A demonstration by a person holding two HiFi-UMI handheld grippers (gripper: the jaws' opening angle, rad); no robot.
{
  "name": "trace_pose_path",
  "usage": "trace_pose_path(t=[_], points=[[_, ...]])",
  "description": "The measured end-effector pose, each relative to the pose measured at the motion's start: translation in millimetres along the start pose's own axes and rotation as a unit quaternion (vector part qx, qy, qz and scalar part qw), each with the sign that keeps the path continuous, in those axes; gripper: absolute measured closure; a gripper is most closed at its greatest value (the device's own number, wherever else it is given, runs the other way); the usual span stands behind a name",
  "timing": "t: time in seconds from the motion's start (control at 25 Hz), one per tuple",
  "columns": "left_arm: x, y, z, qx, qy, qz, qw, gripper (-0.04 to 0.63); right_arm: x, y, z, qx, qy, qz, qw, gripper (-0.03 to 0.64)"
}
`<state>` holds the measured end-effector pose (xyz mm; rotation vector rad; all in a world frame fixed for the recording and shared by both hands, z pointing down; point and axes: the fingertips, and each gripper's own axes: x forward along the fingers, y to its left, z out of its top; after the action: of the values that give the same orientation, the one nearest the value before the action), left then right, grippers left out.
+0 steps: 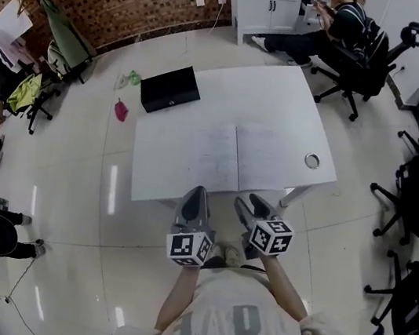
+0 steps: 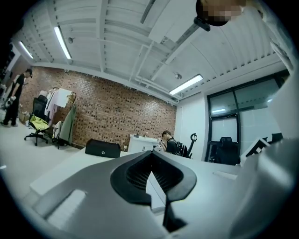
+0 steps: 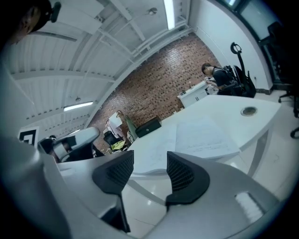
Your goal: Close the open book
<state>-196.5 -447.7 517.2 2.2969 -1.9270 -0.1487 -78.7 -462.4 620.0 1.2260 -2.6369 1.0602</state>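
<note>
Nearest you, low in the head view, your right gripper (image 3: 150, 165) is spread with nothing between its jaws, and your left gripper (image 2: 151, 156) is pressed together and empty, both just short of the table's (image 1: 285, 96) near edge. The open book (image 1: 231, 158) lies flat at mid-frame, so I'd pinch one cover's outer edge lightly and swing it over the spine. Farther off, upper left, the black case (image 1: 170, 89) is closed, contents unseen.
</note>
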Motion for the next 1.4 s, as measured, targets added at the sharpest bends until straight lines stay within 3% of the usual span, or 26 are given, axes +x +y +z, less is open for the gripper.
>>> trace_pose_path(t=[0.12, 0.36, 0.56, 0.72, 0.84, 0.96, 1.08, 1.24, 1.4], points=[[5, 4, 2, 0.0, 0.004, -0.004, 1.0, 0.58, 12, -31, -12, 0.069, 0.012, -0.02, 0.997, 0.399], [8, 23, 11, 0.003, -0.003, 0.01, 0.9999, 0.58, 34, -68, -27, 0.147, 0.021, -0.036, 0.988, 0.364], [8, 31, 18, 0.016, -0.007, 0.014, 0.9997, 0.58, 39, -85, -22, 0.155, 0.01, -0.065, 0.986, 0.368], [9, 40, 22, 0.017, -0.009, 0.02, 0.9996, 0.58, 33, -96, -22, 0.159, -0.004, -0.107, 0.982, 0.523], [10, 45, 21, 0.016, -0.007, 0.02, 0.9996, 0.58, 36, -91, -17, 0.153, -0.009, -0.109, 0.982, 0.538], [10, 44, 16, 0.013, -0.003, 0.018, 0.9997, 0.58, 37, -80, -10, 0.108, -0.008, -0.098, 0.989, 0.582], [9, 45, 14, 0.01, -0.002, 0.018, 0.9998, 0.58, 43, -56, -9, 0.015, 0.018, -0.088, 0.996, 0.601], [10, 45, 11, 0.006, -0.004, 0.018, 0.9998, 0.58, 60, -29, -23, -0.095, 0.073, -0.059, 0.991, 0.597], [9, 57, 9, 0.001, -0.006, 0.029, 0.9996, 0.58, 75, -18, -39, -0.122, 0.112, -0.042, 0.985, 0.572]])
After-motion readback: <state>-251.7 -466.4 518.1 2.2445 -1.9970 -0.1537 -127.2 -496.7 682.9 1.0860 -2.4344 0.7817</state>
